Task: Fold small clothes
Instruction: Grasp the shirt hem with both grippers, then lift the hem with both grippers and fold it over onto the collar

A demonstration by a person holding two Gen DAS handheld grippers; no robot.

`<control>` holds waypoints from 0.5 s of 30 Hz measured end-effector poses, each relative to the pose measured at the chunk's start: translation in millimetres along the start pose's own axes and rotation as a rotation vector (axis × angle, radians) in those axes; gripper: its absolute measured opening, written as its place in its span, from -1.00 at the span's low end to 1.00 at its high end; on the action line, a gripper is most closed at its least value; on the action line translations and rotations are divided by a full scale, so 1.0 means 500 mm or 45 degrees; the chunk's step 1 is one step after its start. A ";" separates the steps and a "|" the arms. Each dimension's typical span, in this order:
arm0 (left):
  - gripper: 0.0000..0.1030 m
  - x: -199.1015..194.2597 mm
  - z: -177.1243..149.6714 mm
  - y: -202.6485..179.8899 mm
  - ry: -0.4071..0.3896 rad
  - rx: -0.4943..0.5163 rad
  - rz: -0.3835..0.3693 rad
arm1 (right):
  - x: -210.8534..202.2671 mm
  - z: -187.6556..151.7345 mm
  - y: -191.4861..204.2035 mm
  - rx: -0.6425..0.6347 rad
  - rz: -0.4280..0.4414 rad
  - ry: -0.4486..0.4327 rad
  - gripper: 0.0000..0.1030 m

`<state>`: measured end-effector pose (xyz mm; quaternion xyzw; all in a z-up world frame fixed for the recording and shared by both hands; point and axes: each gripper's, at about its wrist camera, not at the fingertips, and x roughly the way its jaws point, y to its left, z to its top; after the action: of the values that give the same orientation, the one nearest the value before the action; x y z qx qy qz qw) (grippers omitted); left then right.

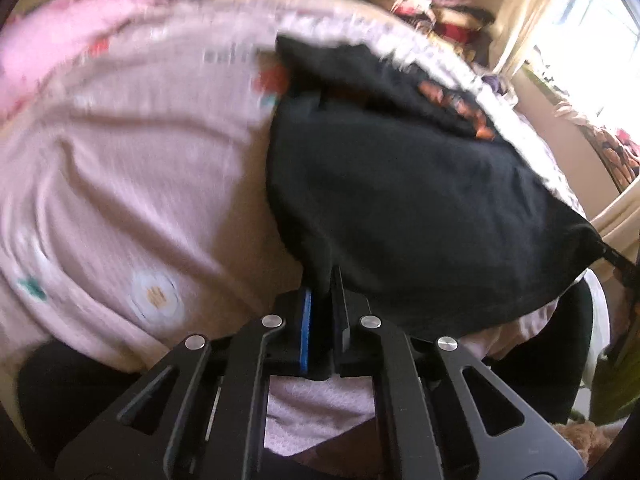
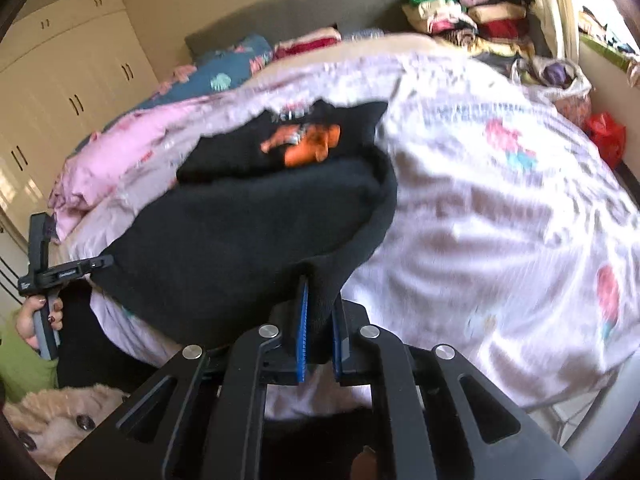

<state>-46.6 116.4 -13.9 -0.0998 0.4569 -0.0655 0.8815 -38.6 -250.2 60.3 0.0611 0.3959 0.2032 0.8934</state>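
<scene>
A small black garment (image 1: 400, 208) with an orange print (image 2: 304, 144) lies on a pale pink bedspread (image 1: 140, 168). My left gripper (image 1: 322, 280) is shut on the garment's near left corner. In the right wrist view my right gripper (image 2: 320, 284) is shut on the near right corner of the black garment (image 2: 240, 240), a thick fold of cloth bunched between its blue pads. Both corners are lifted off the bed, and the near edge hangs between them. At the far left of the right wrist view, the left gripper (image 2: 104, 262) pinches the other corner, held by a hand (image 2: 36, 320).
The bedspread (image 2: 500, 220) covers most of the bed. Stacks of folded clothes (image 2: 460, 12) sit at the headboard corner, with a blue pillow (image 2: 224, 72) beside them. Wardrobes (image 2: 60, 80) line the left wall. A red bag (image 2: 606, 136) lies by the window side.
</scene>
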 end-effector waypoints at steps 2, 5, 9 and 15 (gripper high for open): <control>-0.96 -0.024 0.017 -0.002 -0.045 0.002 -0.018 | -0.009 0.021 0.003 -0.001 0.002 -0.043 -0.84; -0.96 -0.054 0.051 0.000 -0.121 0.007 -0.029 | -0.019 0.048 0.001 0.013 -0.004 -0.106 -0.84; -0.96 -0.067 0.093 0.014 -0.190 -0.028 -0.042 | -0.027 0.092 -0.011 0.080 -0.025 -0.186 -0.84; -0.96 -0.089 0.161 0.019 -0.317 -0.091 -0.074 | -0.033 0.160 -0.024 0.182 -0.038 -0.293 -0.84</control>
<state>-6.1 144.4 64.1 -0.1517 0.3429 -0.0617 0.9250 13.9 -263.8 122.7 0.1418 0.3053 0.1528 0.9292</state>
